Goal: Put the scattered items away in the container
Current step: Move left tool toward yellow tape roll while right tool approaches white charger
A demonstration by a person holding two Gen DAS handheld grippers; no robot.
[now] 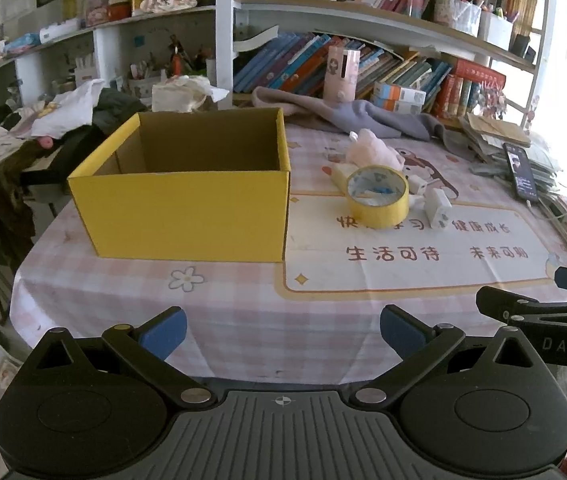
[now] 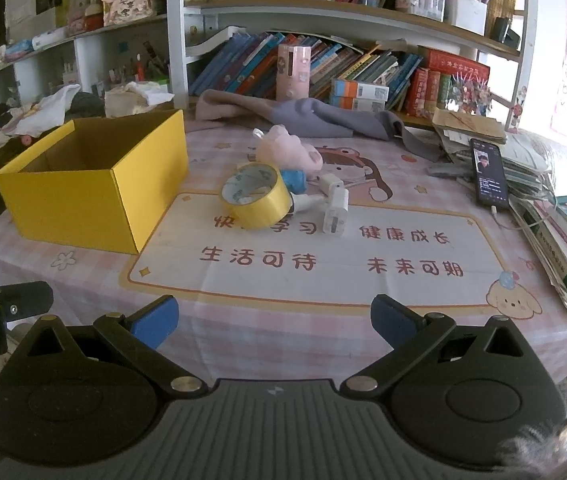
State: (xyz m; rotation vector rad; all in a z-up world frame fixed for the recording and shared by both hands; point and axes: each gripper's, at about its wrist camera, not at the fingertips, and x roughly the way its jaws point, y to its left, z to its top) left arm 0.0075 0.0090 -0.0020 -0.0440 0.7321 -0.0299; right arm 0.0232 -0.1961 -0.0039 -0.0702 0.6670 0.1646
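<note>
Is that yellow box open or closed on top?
Open: the yellow box has no lid, and its brown inner walls show. The floor inside is hidden.

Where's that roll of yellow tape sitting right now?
The yellow tape roll lies on the table, just right of the yellow box, with the white chargers against its right side and a pink plush toy behind.

On the table [image 2: 323, 288], the box [image 2: 83, 196] sits left of the tape roll [image 2: 257, 200] and chargers [image 2: 335, 208].

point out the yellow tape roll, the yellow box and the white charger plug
yellow tape roll [image 2: 257, 200], right wrist view, on its outer yellow band
yellow box [image 1: 187, 216], left wrist view, on its front wall
white charger plug [image 2: 336, 210], right wrist view, on the top face of the nearer plug body
</note>
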